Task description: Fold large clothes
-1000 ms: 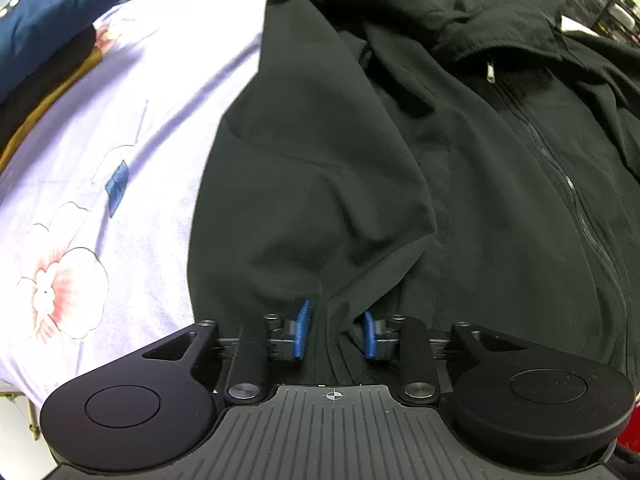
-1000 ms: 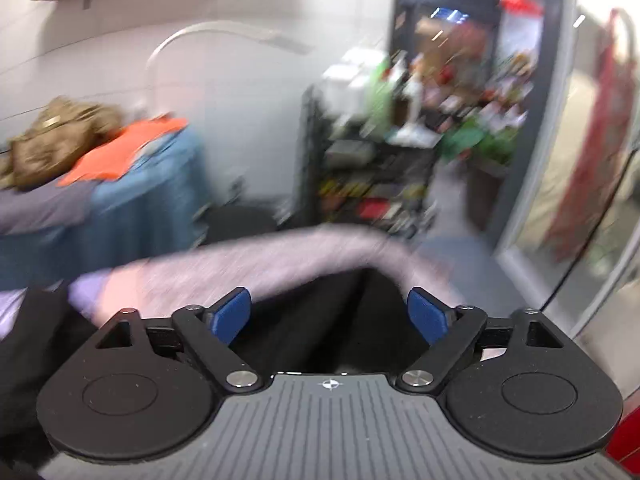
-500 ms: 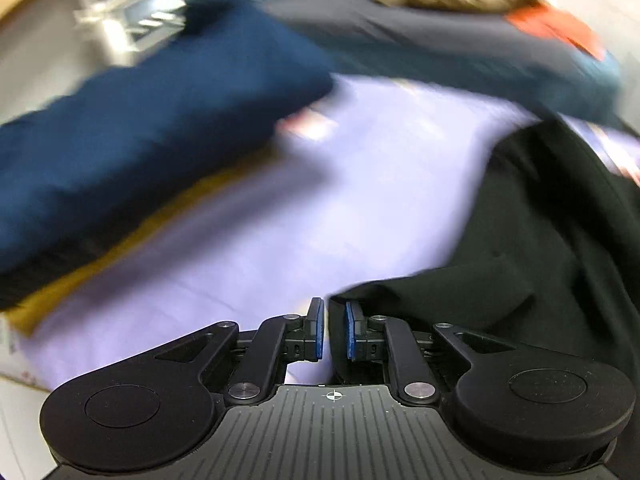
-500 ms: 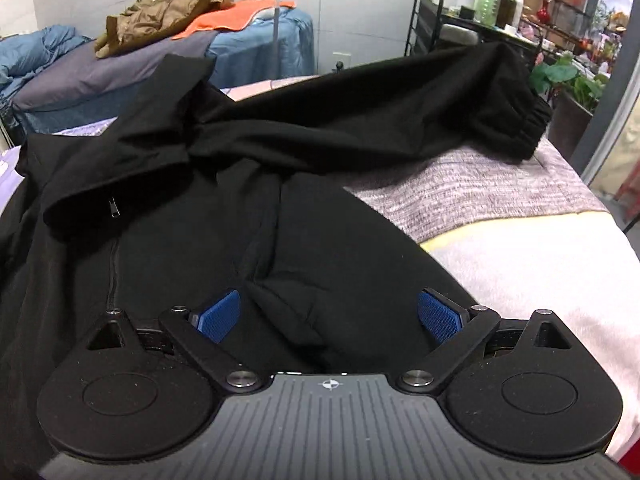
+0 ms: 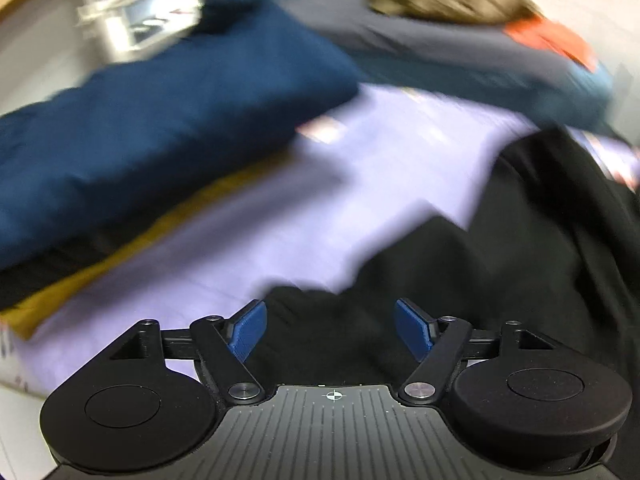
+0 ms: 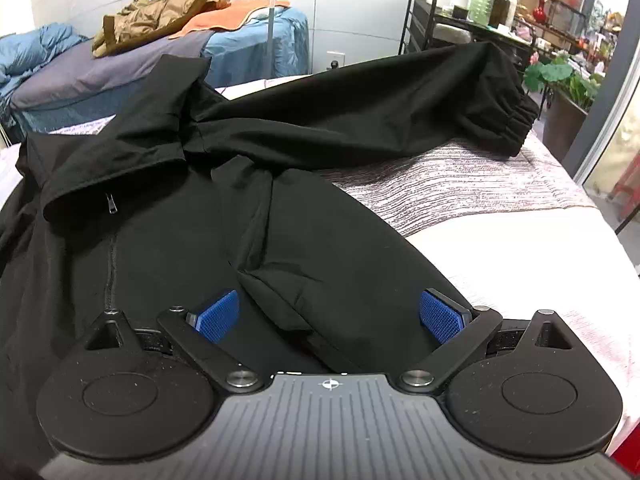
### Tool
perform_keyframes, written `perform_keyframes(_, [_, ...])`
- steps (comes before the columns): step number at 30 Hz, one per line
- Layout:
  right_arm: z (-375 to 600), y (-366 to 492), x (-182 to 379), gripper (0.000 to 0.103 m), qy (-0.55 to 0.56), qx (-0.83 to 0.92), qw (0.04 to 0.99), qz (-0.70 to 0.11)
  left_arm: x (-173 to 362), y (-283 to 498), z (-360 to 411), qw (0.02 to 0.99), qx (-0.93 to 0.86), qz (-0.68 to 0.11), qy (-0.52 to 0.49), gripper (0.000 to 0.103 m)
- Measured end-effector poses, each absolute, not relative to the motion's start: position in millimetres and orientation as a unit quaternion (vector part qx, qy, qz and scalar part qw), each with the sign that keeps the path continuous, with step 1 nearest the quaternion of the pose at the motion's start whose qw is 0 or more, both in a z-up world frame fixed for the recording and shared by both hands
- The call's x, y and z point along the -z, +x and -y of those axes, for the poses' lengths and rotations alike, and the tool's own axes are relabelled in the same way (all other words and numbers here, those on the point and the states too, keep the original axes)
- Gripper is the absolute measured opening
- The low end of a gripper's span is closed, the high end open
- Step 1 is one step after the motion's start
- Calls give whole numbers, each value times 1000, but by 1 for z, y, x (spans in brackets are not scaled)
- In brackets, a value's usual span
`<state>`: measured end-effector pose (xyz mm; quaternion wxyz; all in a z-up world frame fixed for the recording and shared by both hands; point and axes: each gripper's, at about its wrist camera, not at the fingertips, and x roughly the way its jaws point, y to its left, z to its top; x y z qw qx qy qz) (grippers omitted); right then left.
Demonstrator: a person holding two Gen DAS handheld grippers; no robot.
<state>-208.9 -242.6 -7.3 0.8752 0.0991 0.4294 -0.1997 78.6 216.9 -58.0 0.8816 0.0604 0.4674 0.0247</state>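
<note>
A large black zip-front jacket (image 6: pixel 168 216) lies spread on the bed, collar at the far left, one sleeve stretched to the right with its elastic cuff (image 6: pixel 508 120) at the bed's far right. My right gripper (image 6: pixel 330 314) is open just over a fold of the jacket's lower right side. In the blurred left wrist view the jacket (image 5: pixel 520 248) fills the right side, lying on the lilac sheet (image 5: pixel 280 208). My left gripper (image 5: pixel 332 330) is open over the jacket's left edge, holding nothing.
A folded dark blue garment (image 5: pixel 140 120) on a yellow and black stack lies at the left of the bed. Another bed with an olive jacket (image 6: pixel 160 8) and orange cloth stands behind. A black rack (image 6: pixel 440 16) with bottles stands at back right.
My left gripper was shut on the jacket's edge half a second ago and has opened, letting it go. The right gripper stays open and has shifted slightly closer over the jacket.
</note>
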Motion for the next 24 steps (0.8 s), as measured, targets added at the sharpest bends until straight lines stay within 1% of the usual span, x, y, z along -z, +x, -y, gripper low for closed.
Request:
perform_keyframes(3, [243,-206,7,97,100,197,874,-432,80,67,-184,869,11,-483,105,103])
perform_keyframes(8, [236,-197,4,97,93,194,876,-432,106,85,-149,867,-13,-458,197,103])
perform_keyframes(13, [228,-195,-2,98,82,189,878,-433,112,127,-159,876,-4,-443,191,103])
perform_keyframes(14, [227,-195,-2,98,79,189,877,-434,119,138,-162,867,17,-462,185,103])
perform_keyframes(16, [225,-196,-2,98,77,191,874,-439,130,150,-172,852,68,-500,138,103])
perform_keyframes(17, [224,-197,-1,98,77,192,873,-442,136,154,-177,846,68,-515,119,100])
perform_keyframes(18, [224,-198,0,98,77,193,871,-446,139,157,-179,843,62,-523,111,91])
perform_keyframes(19, [223,-198,1,98,75,194,869,-450,138,159,-180,845,59,-522,104,84])
perform_keyframes(20, [223,-198,1,98,72,196,867,-453,134,160,-183,849,53,-517,96,63])
perform_keyframes(21, [223,-198,1,98,71,198,865,-455,128,162,-187,855,42,-509,90,46])
perform_keyframes(22, [223,-198,2,98,71,200,864,-457,121,164,-191,865,16,-494,80,42])
perform_keyframes(23, [223,-198,2,98,70,203,863,-457,112,168,-201,876,-25,-477,60,41])
perform_keyframes(24, [224,-197,2,98,69,206,862,-458,101,172,-214,884,-74,-461,31,43])
